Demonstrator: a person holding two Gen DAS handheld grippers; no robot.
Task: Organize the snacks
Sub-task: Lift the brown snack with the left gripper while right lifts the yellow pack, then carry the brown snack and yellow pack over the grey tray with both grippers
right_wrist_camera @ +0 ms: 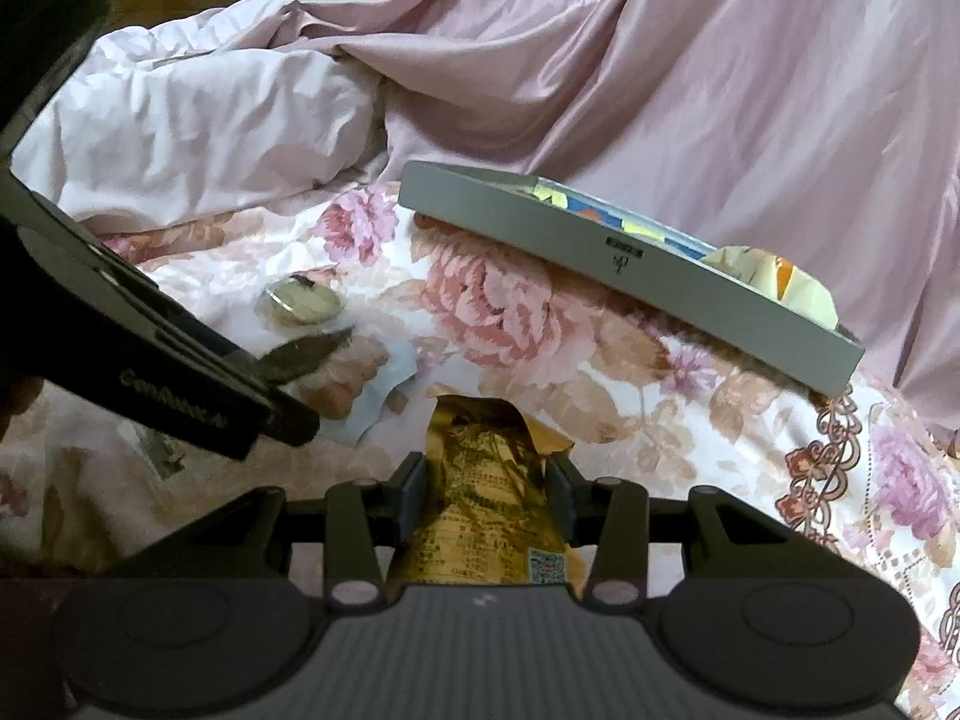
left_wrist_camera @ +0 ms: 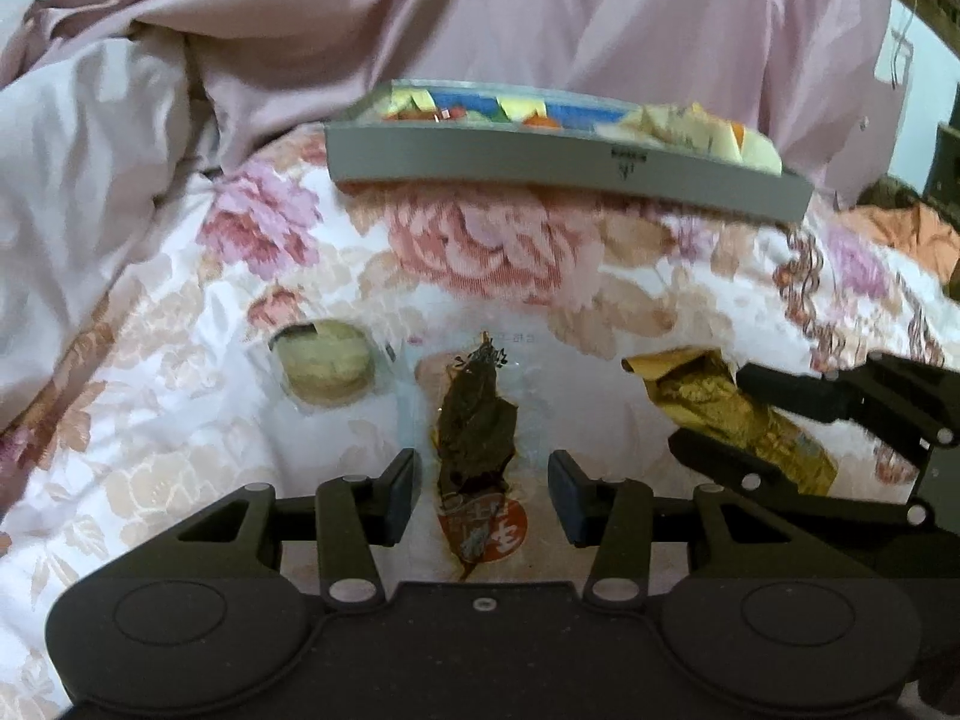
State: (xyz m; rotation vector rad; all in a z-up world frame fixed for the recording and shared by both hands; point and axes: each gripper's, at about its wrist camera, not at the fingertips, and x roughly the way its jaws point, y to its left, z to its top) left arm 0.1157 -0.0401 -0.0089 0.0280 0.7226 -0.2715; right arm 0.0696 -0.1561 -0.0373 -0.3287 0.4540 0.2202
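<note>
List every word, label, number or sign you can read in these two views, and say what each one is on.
"GenRobot.AI", partly blurred: side of the left gripper.
Small dark logo mark: front wall of the grey tray; unreadable.
Dense print and a QR code: gold packet between the right gripper pads; too small.
Orange round label with white characters: clear packet of dark snack; too blurred.

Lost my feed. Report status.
Left hand-held gripper open over brown snack. Right hand-held gripper shut on gold packet. Tray ahead, path clear.
</note>
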